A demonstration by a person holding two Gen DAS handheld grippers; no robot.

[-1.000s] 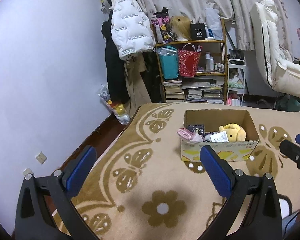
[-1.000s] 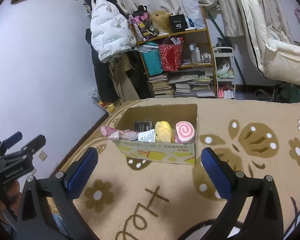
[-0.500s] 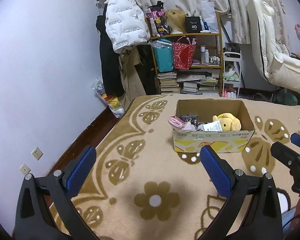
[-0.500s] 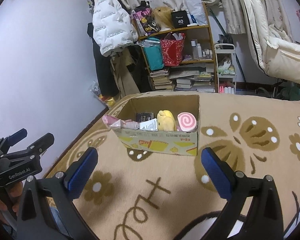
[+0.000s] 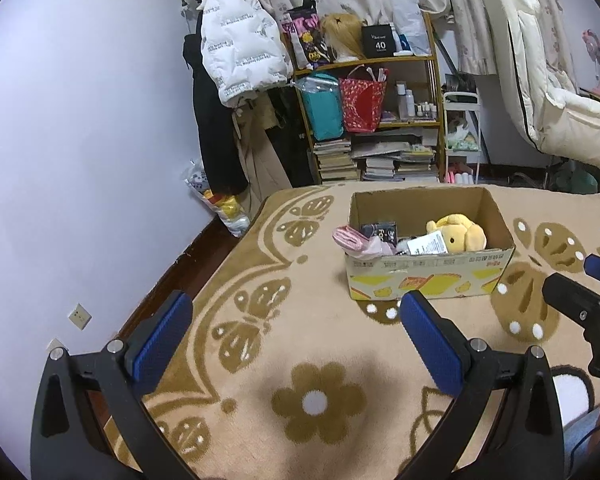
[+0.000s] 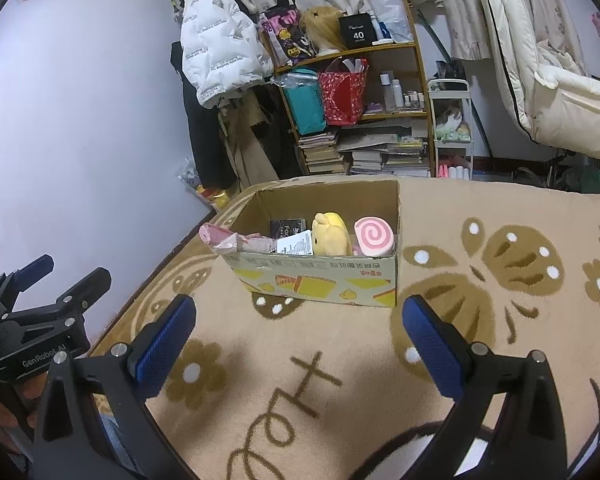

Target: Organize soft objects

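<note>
the cardboard box [image 6: 324,276] sat open on the tan patterned blanket [image 6: 300,360], holding the soft things: a yellow plush toy [image 6: 331,234], a pink swirl roll cushion [image 6: 374,237] against its right wall, and a pink crinkled bag [image 6: 230,240] hanging over its left rim, with a white printed tag [image 6: 296,242] between bag and plush. both tools hung over the blanket on the near side of the box, touching nothing. the left gripper [image 5: 300,340] had its blue pads wide apart and empty; the right gripper [image 6: 300,340] was likewise spread and empty. behind the box stood a cluttered shelf [image 6: 364,112] and a white puffer jacket [image 6: 216,60].
</note>
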